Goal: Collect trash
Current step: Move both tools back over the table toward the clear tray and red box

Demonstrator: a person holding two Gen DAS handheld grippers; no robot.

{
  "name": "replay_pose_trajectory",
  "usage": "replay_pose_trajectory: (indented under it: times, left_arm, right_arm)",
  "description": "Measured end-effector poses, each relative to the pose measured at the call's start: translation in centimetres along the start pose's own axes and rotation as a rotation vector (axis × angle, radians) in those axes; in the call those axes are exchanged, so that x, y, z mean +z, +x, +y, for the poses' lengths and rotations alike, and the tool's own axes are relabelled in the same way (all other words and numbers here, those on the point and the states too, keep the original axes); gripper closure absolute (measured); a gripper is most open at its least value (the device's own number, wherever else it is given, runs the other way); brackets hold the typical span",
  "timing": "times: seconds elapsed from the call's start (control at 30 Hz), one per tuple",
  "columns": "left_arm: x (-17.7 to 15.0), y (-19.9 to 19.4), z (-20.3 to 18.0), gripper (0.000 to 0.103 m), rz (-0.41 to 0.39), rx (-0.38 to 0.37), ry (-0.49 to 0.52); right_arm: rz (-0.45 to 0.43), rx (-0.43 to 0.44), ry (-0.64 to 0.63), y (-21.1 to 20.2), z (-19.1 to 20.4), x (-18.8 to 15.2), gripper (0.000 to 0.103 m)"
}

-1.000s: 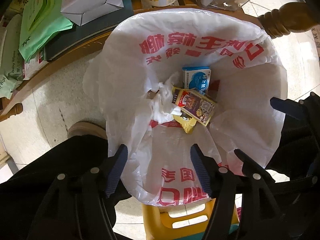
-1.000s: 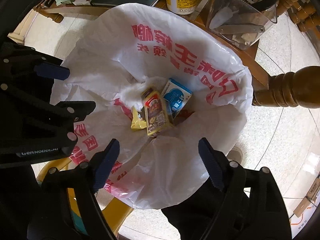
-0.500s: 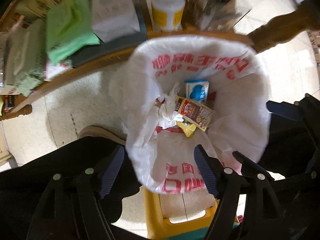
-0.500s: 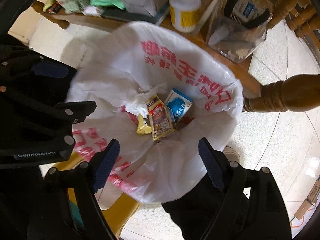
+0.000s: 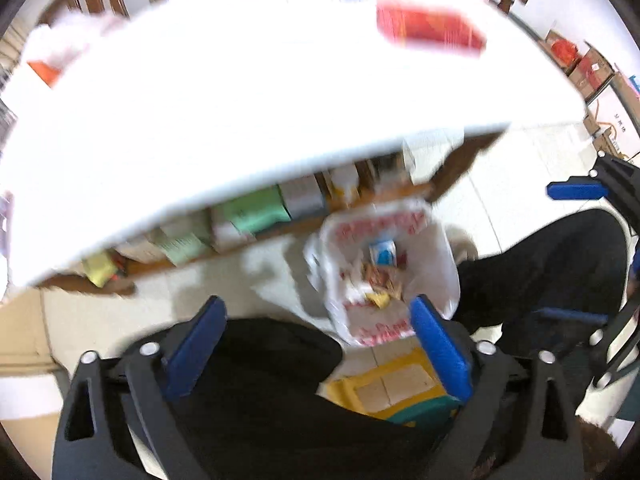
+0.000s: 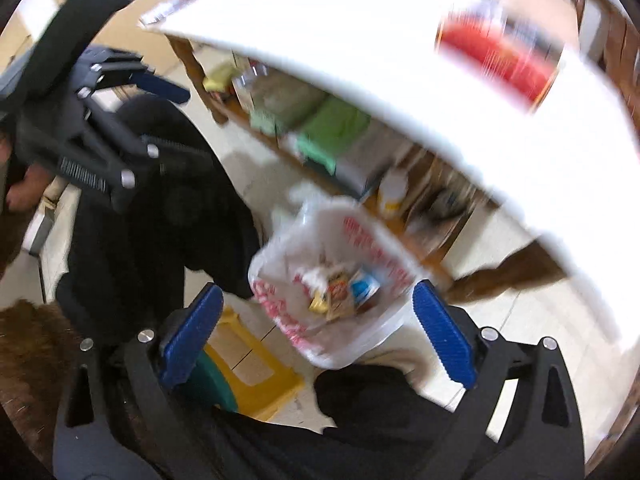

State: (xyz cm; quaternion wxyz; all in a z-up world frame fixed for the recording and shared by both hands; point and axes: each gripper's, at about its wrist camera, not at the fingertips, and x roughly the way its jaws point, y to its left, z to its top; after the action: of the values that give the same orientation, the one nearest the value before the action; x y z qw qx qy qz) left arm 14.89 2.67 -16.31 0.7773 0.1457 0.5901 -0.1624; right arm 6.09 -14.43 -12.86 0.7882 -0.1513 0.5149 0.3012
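- The bag (image 5: 386, 268), a thin white plastic liner with red print, sits open on the floor below the white table (image 5: 240, 112), beside a yellow stool (image 5: 384, 392).
- Inside the bag lie a blue-and-white carton (image 6: 364, 286), a printed snack pack (image 6: 338, 288), a yellow wrapper (image 5: 378, 299) and crumpled tissue (image 6: 316, 276); motion blur hides finer detail.
- The left gripper (image 5: 320, 344) hangs above the bag with its jaws opening and nothing between them; it grips nothing.
- The right gripper (image 6: 320, 336) is likewise above the bag, jaws opening, released, with only the distant bag seen through the gap.
- On the table a red box (image 6: 496, 60) lies toward the far edge; it may be the next piece of trash, though blur makes that uncertain.
- Judged by its look, the red box is light, stiff cardboard: best pinched across its narrow sides, firmly but without crushing.
- The bag itself is limp and slippery; it would bunch under a pinch, so its rim is the place to hold.
- The trash inside looks light and not fragile, fit for dropping.
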Motion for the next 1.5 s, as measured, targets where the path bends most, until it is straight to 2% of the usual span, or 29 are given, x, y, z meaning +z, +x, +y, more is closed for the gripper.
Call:
replay_pose_trajectory:
  times: [0.1,0.27,0.33,0.4,0.7,0.93,1.1,1.5]
  left_arm:
    - [2.5,-4.6,1.6,0.01,-0.056,0.023,0.008]
    - [6.4,-10.3,2.8,0.008,-0.066,-0.035,0.055]
    - [7.8,-11.8,3.0,0.008,-0.069,-0.034,0.076]
    - [8.9,-12.7,3.3,0.008,-0.063,-0.022,0.082]
    - [12.2,-13.4,4.4,0.008,-0.027,0.004,0.126]
    - [14.1,-11.0,5.3,0.008,-0.001,0.012,0.172]
    - [14.7,-7.4,6.4,0.008,0.065,0.016,0.173]
    - [16.6,-1.0,8.2,0.008,0.146,-0.033,0.175]
  right_arm:
    - [-0.057,-0.033,-0.046,-4.6,-0.9,2.7,0.009]
    - [-0.132,-0.093,-0.104,-10.7,-2.0,6.9,0.007]
    - [-0.149,-0.079,-0.118,-12.2,-2.3,8.3,0.007]
    - [-0.168,-0.062,-0.134,-13.5,-2.8,9.7,0.007]
    - [-0.198,-0.115,-0.183,-15.8,-5.2,13.0,0.007]
    - [-0.172,-0.106,-0.192,-14.9,-6.4,14.3,0.007]
    - [-0.108,-0.083,-0.195,-12.1,-7.3,15.1,0.007]
    - [0.084,-0.023,-0.229,-4.1,-8.7,15.8,0.007]
